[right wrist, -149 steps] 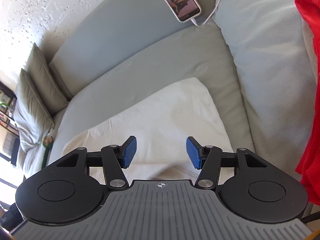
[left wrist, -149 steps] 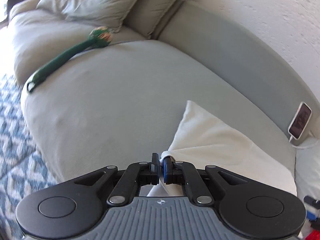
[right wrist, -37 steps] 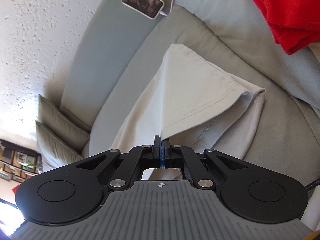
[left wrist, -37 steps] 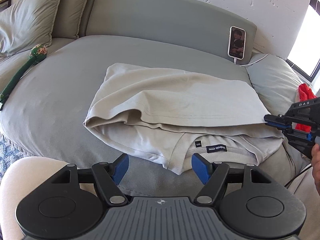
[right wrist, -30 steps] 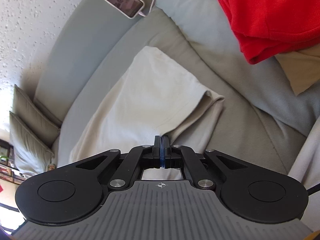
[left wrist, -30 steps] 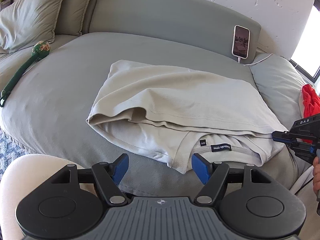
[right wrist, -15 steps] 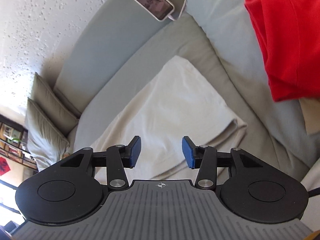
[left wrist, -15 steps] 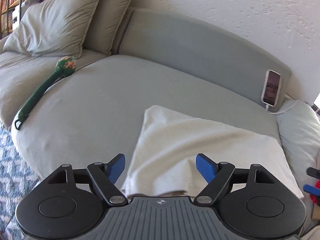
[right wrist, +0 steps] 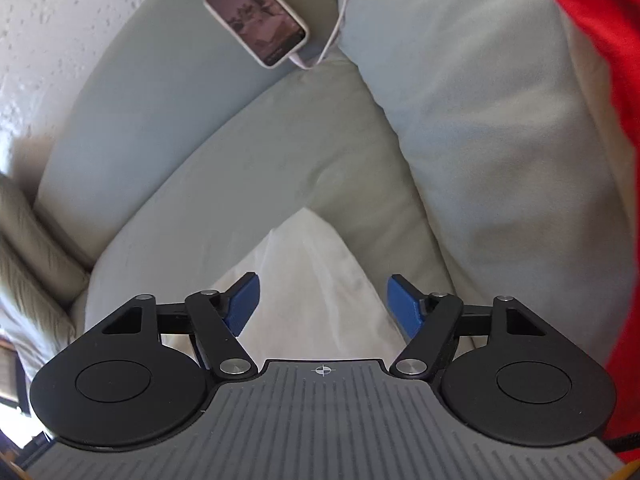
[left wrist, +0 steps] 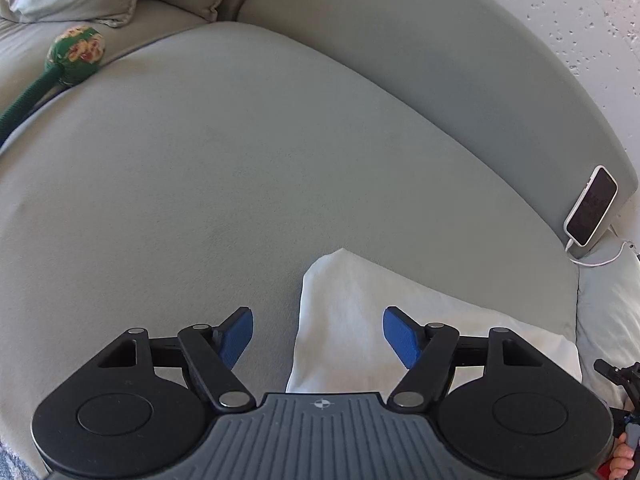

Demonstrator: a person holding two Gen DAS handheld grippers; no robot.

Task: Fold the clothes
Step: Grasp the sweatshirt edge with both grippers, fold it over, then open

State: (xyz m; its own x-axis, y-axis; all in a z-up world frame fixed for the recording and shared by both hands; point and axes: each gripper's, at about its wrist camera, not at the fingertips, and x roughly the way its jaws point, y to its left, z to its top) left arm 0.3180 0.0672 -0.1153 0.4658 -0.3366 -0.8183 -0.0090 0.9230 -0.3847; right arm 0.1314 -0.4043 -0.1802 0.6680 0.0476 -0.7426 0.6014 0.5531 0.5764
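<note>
The cream shirt (left wrist: 360, 320) lies folded on the grey sofa seat (left wrist: 240, 180), near its front edge, with its far corners showing in both wrist views and its near part hidden behind the claw bodies. In the left view the left claw (left wrist: 318, 336) is held wide above the shirt's left edge, one blue pad over bare sofa and the other over cloth, nothing gripped; its jaws have narrowed a little in the last half second. In the right view the right claw (right wrist: 323, 304) is also held wide over the shirt's right part (right wrist: 312, 280); its jaws have just been opening, and no cloth is pinched between them.

The step in hand is judged to be the taking of fresh grips for the next fold. It would be done well if both claws were brought down onto matching corners or edges, so that all layers are caught together and none slips out. The pads should be closed only once cloth is truly between them; a grab of the sofa cover beneath is to be avoided. The two grips should then be raised evenly and carried the same way, so that the fold line stays straight.

The red garment (right wrist: 600, 120) at the right and the phone (right wrist: 256, 16) with its cable (right wrist: 336, 28) propped against the backrest are best left undisturbed.
</note>
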